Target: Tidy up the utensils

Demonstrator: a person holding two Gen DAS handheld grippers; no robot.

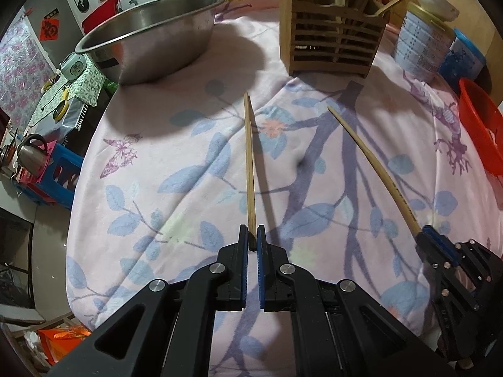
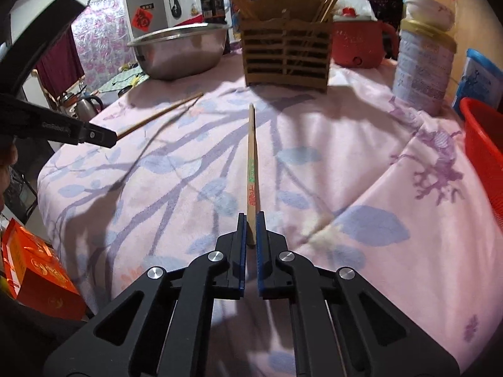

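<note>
Toward the wooden holder [image 1: 333, 34] point 2 gripped chopsticks [image 1: 250, 163].

Bare cloth [image 2: 345, 144] ahead; holder [image 2: 286, 56], bowl [image 2: 179, 50] beyond

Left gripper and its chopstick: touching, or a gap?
Touching. The left wrist view shows the left gripper with its blue pads shut on the chopstick, whose near end sits pinched between them.

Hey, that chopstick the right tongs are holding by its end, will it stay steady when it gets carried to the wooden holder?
Probably stiff: the chopstick juts straight out from the right tongs without sagging. Held only at one end, it may pivot between the pads. It looks thin and light, so little grip force is needed to reach the wooden holder.
</note>
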